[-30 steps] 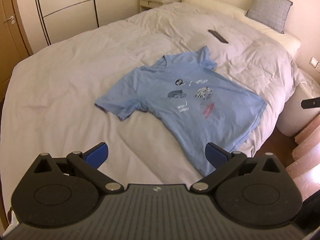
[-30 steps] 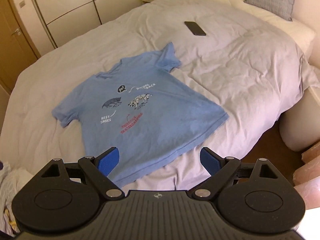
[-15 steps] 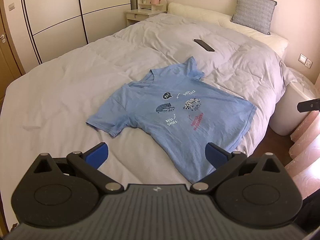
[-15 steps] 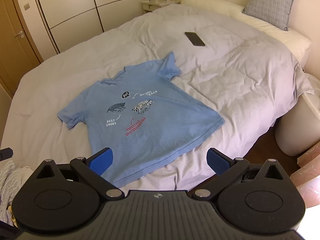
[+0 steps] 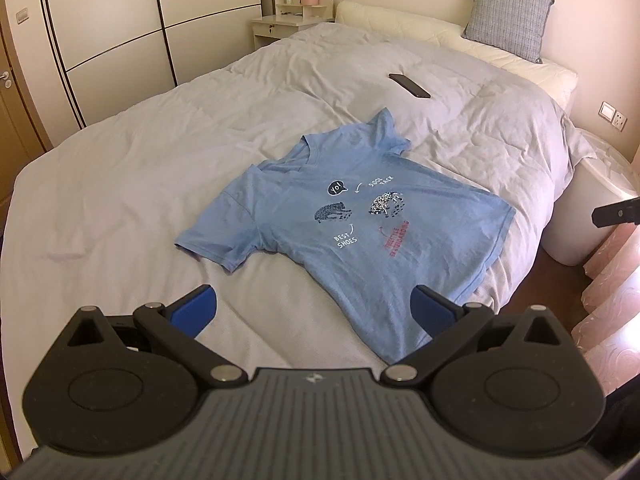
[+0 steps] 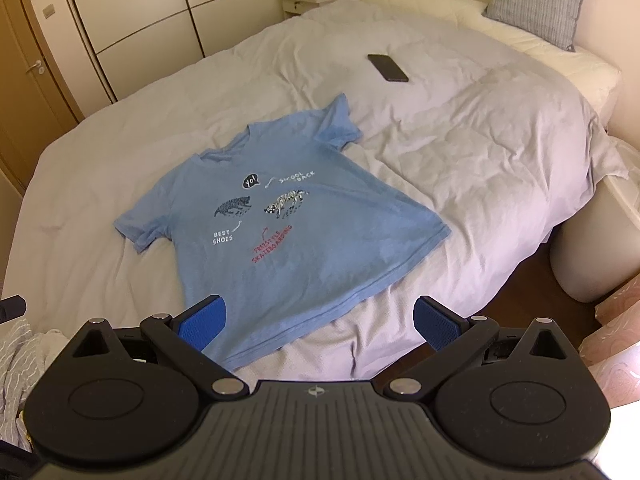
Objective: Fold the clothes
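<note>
Hem corner of the blue T-shirt (image 5: 352,232) is hidden behind the left gripper (image 5: 314,306) at 6 o'clock; the right gripper (image 6: 318,316) covers another stretch of hem. Both sets of jaws stand wide apart, holding nothing. A dark phone (image 6: 387,67) lies on the bed (image 5: 120,168) at 1 o'clock from the shirt, well apart; a grey pillow (image 5: 508,22) leans by the headboard. Striped cloth (image 6: 16,356) is cut off at 8 o'clock. The shirt lies flat, print up, sleeves spread, near the bed's foot edge.

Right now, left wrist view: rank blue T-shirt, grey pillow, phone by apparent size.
1. blue T-shirt, by far the largest
2. grey pillow, though it sits farther back, so it may look smaller than it really is
3. phone, smallest
</note>
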Demonstrator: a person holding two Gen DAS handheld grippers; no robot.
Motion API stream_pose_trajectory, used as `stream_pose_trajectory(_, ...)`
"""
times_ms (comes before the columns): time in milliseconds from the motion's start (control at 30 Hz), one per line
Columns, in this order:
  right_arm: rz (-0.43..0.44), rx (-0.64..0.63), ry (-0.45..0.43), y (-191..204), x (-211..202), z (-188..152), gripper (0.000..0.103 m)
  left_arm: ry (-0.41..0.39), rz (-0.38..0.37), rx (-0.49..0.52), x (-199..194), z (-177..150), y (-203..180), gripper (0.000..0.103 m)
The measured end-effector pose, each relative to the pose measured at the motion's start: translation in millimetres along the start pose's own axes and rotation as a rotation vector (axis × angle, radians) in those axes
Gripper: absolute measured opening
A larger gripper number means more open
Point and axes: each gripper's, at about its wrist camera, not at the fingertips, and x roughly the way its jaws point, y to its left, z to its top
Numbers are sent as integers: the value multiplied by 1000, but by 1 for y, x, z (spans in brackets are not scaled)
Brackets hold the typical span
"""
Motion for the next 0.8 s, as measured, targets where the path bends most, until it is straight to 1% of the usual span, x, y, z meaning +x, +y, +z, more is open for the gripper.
stream_pose_trajectory(533,-5,-28,63,8,20,6,103,13,7,5,5,6,12,102)
stream_pose_trajectory(667,-5,-47,69,14,25,9,103,23,6,-1,9,5,17,102)
stream_pose_trajectory(800,-6,-78,76,20,32,15,103,54,10,-8,17,5,21,102)
